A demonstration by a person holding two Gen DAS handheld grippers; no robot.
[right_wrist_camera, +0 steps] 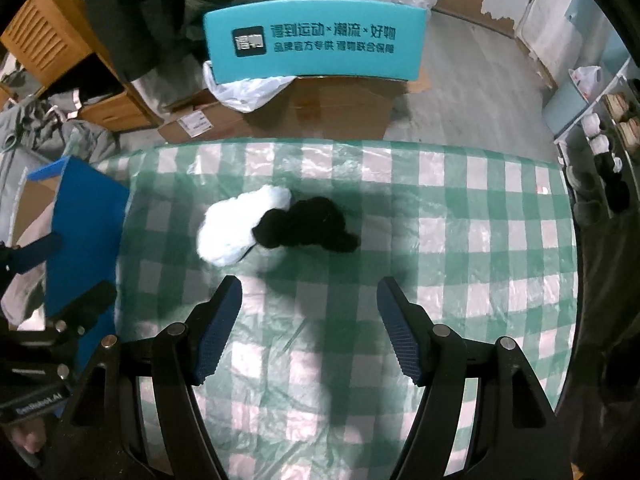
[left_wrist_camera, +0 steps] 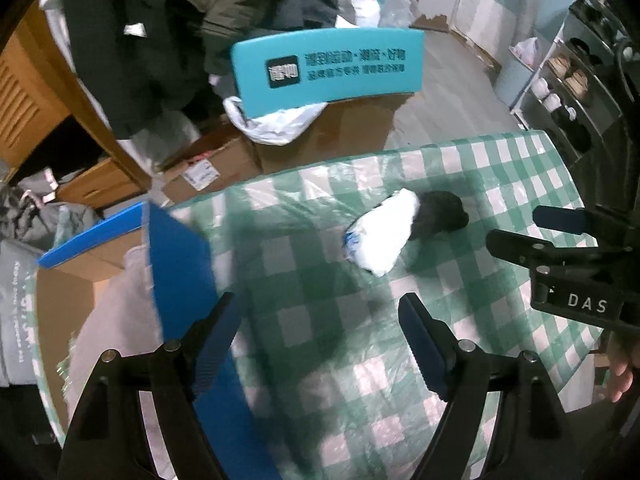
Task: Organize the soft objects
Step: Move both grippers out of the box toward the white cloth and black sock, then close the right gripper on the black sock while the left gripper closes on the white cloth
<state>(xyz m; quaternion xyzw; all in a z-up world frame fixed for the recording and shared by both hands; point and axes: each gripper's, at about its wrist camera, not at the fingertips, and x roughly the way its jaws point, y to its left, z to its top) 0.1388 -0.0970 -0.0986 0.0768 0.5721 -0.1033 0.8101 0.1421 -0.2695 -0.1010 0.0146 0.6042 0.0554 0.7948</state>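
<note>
Right gripper (right_wrist_camera: 310, 330): your fingers are spread wide and carry nothing, hovering over the checked tablecloth (right_wrist_camera: 460, 248).
Left gripper (left_wrist_camera: 318, 344): also spread and empty, its left finger just beside the blue box flap (left_wrist_camera: 180, 272) at 9 o'clock. Swing left carelessly and you may clip that flap.
Cloth cover: the plastic film on the table looks wrinkled and slick. If you press down hard, a fingertip could snag it and drag the whole cloth.
White bundle (right_wrist_camera: 236, 228): it lies at 11 o'clock from your right gripper, near the table's middle, touching the black one.
Black bundle (right_wrist_camera: 308, 224): at 12 o'clock, overlapping the white bundle's edge. Close on the seam between them and you will probably lift both, or pinch only loose fabric that slips free.
Open box (left_wrist_camera: 100, 304): at 9 o'clock off the table's edge, with something pale inside. A release short of it would likely drop the bundle at the table edge.
Teal sign (right_wrist_camera: 316, 44): far at 12 o'clock, no hazard.
</note>
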